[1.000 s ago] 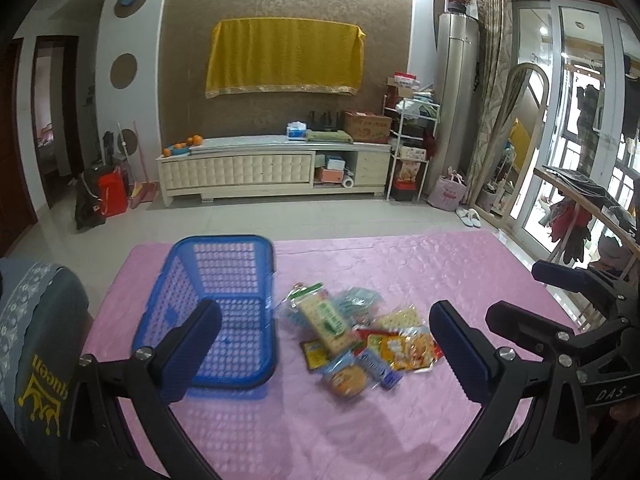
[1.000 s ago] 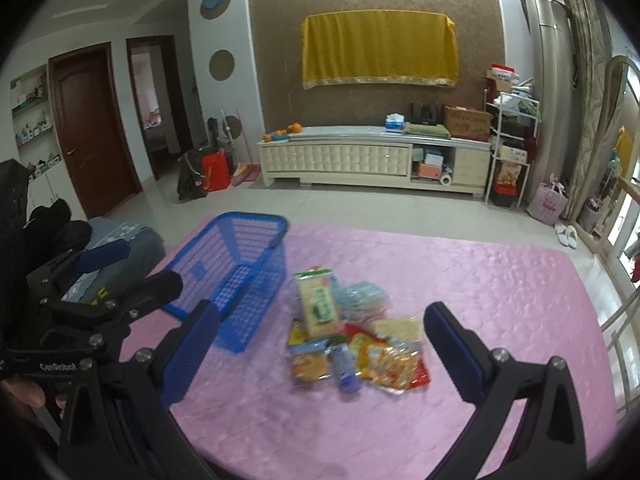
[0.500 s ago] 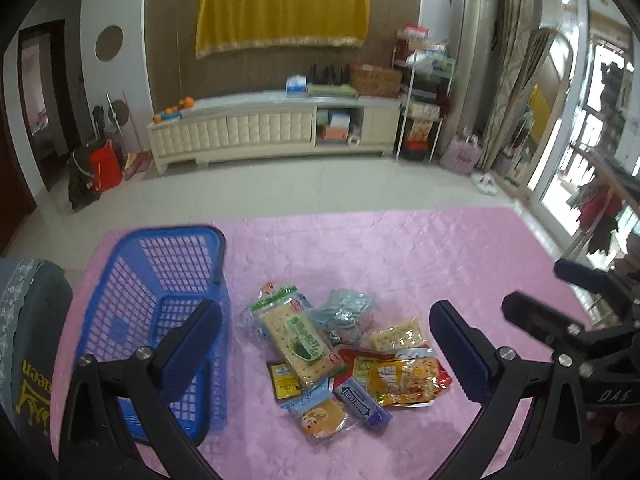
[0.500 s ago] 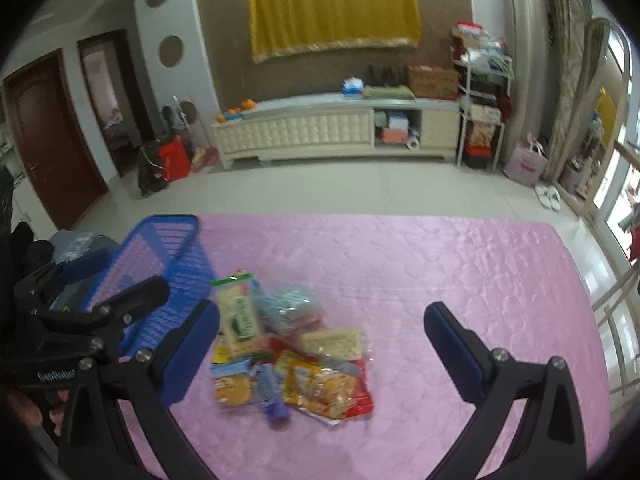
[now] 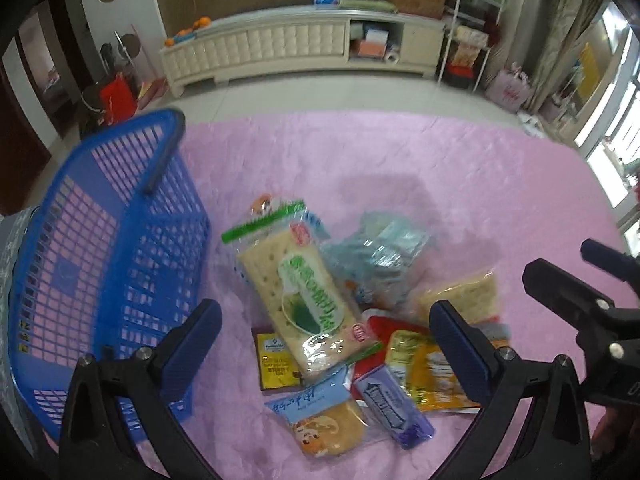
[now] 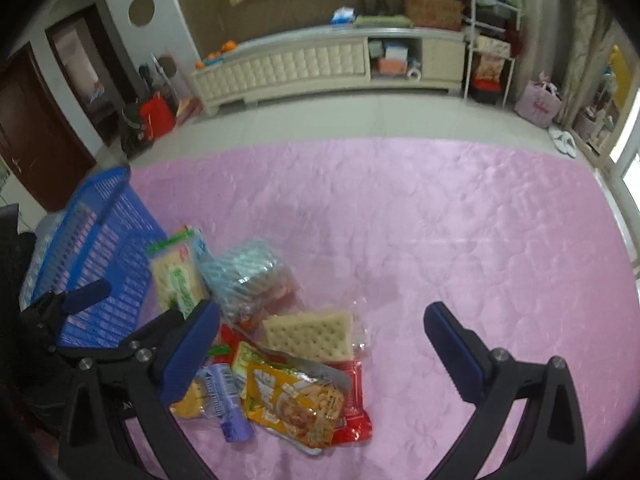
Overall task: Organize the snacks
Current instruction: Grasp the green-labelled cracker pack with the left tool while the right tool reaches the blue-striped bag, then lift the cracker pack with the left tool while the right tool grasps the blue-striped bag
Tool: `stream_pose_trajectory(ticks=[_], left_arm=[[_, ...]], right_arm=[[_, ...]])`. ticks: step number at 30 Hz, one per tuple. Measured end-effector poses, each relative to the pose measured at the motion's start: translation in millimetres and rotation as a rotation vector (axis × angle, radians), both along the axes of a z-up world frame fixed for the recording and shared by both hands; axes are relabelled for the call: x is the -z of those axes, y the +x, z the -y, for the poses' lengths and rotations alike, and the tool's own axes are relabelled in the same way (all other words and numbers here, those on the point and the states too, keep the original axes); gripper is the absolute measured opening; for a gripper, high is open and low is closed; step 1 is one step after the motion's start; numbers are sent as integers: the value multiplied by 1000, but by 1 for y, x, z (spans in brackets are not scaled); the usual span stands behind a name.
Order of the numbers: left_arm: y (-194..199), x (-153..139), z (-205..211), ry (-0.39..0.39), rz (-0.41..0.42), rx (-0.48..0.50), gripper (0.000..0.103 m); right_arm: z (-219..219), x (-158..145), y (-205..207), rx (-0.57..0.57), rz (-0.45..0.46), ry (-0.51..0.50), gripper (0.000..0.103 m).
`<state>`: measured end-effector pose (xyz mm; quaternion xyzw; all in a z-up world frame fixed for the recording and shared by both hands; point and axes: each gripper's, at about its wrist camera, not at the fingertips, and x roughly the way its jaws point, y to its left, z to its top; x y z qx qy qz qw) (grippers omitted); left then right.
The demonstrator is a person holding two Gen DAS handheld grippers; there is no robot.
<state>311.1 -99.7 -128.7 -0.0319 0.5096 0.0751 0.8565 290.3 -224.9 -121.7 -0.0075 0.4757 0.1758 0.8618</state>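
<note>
A pile of snack packets lies on the pink table cover (image 5: 460, 184). A long cracker pack with a green label (image 5: 304, 292) is on top, beside a blue foil bag (image 5: 376, 252), a yellow noodle packet (image 6: 292, 400), a plain cracker pack (image 6: 308, 336) and a purple bar (image 5: 392, 408). An empty blue plastic basket (image 5: 100, 240) stands left of the pile. My left gripper (image 5: 326, 344) is open above the pile. My right gripper (image 6: 320, 344) is open over the pile's right side. Both are empty.
The table cover (image 6: 460, 220) stretches to the right of the pile. Beyond the table's far edge is a tiled floor and a long white cabinet (image 5: 280, 44). A grey chair back (image 5: 8, 248) is at the far left.
Both grippers have moved forward and down toward the snack pile, which now looks much larger. Both stayed open.
</note>
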Motion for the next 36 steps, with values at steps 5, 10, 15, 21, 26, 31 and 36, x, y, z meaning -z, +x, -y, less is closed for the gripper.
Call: stream_pose_trajectory(ticks=[5, 10, 15, 21, 26, 31, 36], left_arm=[[13, 23, -7, 3, -58, -35, 103], [27, 41, -22, -18, -92, -88, 103], [41, 52, -22, -49, -113, -93, 85], [40, 53, -10, -53, -107, -39, 59], [26, 30, -11, -75, -56, -3, 59], [8, 15, -22, -86, -1, 34, 59], [2, 12, -20, -67, 13, 57, 59]], right_arm=[[-6, 22, 12, -24, -38, -8, 103], [-3, 33, 17, -22, -51, -16, 103], [8, 36, 20, 0, -62, -10, 103], [8, 35, 20, -9, -56, 4, 103], [4, 26, 18, -103, -49, 47, 103], [-3, 17, 23, -238, -53, 76, 103], [-8, 22, 37, -334, -83, 73, 103]])
